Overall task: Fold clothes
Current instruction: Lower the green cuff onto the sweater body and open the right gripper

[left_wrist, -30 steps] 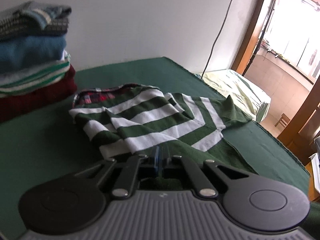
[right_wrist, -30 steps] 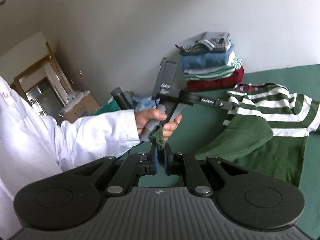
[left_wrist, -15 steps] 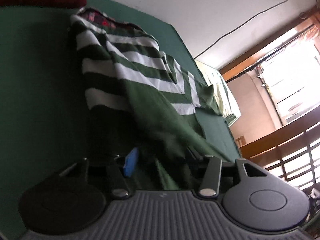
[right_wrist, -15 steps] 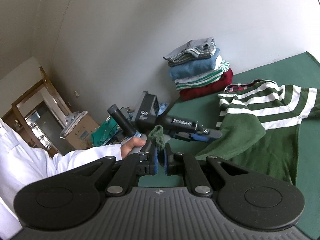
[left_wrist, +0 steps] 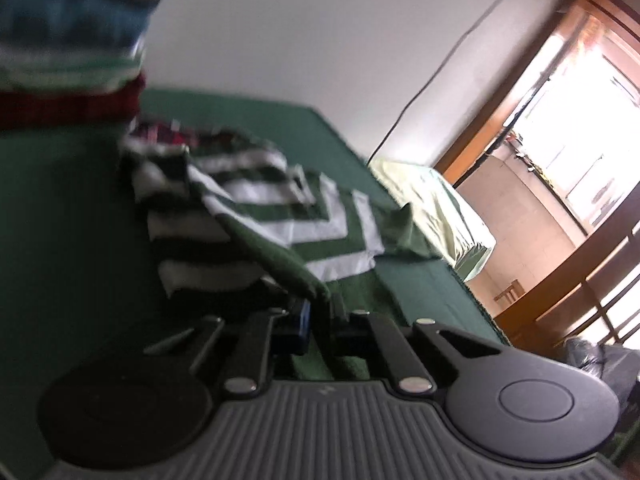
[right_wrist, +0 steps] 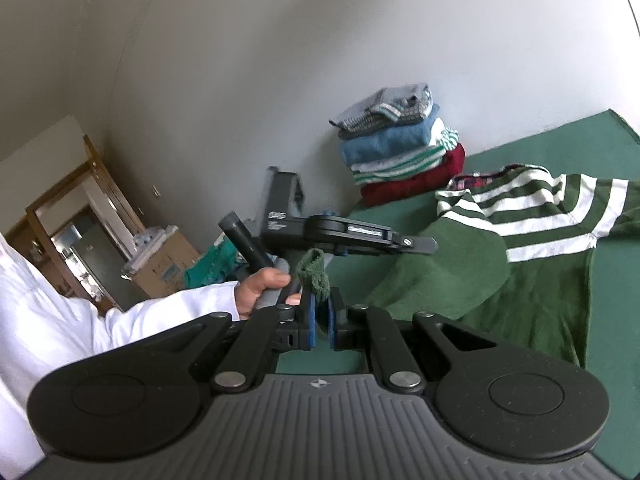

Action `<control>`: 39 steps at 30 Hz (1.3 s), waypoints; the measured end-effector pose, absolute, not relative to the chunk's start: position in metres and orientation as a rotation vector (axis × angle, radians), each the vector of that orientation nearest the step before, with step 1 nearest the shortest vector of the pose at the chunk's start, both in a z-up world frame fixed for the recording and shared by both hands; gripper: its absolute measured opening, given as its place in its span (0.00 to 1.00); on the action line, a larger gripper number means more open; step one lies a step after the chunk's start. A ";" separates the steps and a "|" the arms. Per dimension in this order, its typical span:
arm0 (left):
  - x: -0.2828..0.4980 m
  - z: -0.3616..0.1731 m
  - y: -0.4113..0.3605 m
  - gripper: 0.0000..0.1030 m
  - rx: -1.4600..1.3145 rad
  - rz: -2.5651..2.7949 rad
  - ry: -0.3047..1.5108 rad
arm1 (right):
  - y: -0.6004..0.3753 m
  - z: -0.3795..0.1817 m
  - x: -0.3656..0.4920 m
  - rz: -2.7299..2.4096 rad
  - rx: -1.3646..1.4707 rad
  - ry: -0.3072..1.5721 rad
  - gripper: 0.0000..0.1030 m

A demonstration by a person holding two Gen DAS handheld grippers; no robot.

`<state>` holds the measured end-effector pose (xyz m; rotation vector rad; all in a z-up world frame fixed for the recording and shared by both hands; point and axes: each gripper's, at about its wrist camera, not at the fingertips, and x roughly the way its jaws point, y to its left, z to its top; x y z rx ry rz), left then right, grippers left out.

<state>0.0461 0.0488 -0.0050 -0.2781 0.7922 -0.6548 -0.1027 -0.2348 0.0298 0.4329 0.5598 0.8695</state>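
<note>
Meanwhile the right gripper [right_wrist: 321, 322] pinches a dark green corner of the green-and-white striped sweater [right_wrist: 532, 240], which lies on the green-covered bed [right_wrist: 612, 300]. Motion blur hides the left gripper's [left_wrist: 318, 320] grip; I cannot tell its state. Folded clothes [right_wrist: 400, 152] stand stacked at the wall.

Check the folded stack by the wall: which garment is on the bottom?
The dark red garment at the base of the stack, under the green-and-white striped one, the blue one and the grey one.

Both claws [left_wrist: 318, 316] [right_wrist: 321, 312] pinched closed.
</note>
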 end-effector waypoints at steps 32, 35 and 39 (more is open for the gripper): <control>0.011 -0.074 0.042 0.06 -0.097 -0.560 0.913 | -0.178 -0.013 0.044 0.750 0.270 0.695 0.42; 0.007 -0.074 0.041 0.06 -0.093 -0.546 0.904 | -0.179 -0.004 0.088 0.657 0.292 0.611 0.41; 0.002 -0.075 0.036 0.06 -0.081 -0.523 0.889 | -0.139 -0.033 0.147 0.614 0.211 0.642 0.41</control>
